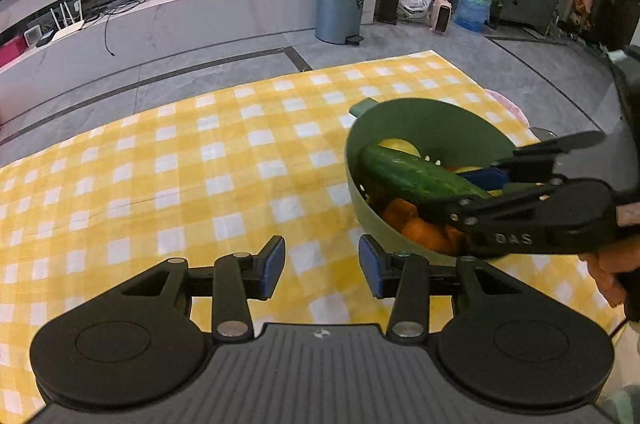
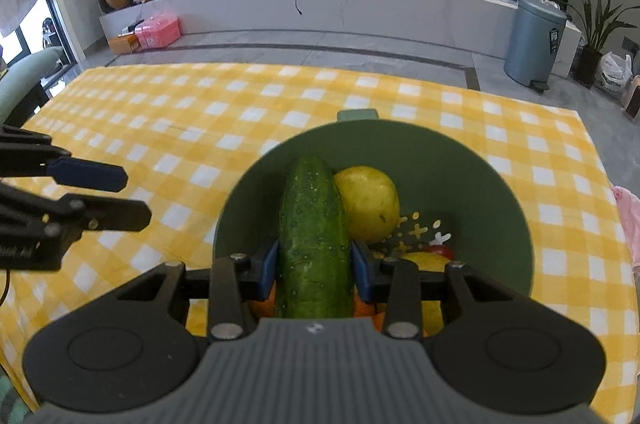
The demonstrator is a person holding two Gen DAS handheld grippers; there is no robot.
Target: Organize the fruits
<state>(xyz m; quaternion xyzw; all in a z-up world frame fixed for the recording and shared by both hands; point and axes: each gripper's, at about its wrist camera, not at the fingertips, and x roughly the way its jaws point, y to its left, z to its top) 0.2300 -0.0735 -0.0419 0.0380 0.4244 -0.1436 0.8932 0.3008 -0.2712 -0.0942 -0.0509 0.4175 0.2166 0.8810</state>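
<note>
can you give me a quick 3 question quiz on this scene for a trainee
1. True or false: the right tongs are shut on the cucumber.
2. Multiple choice: the left tongs are A) gripping a lemon, B) open over the checked cloth, C) inside the bowl.
3. Fill in: the yellow fruit beside the cucumber lies in the green ____.

Key: 1 true; 2 B; 3 bowl.

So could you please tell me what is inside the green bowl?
Bowl: a cucumber gripped by the right claw, a yellow fruit, orange pieces. Items beneath stay hidden.
</note>
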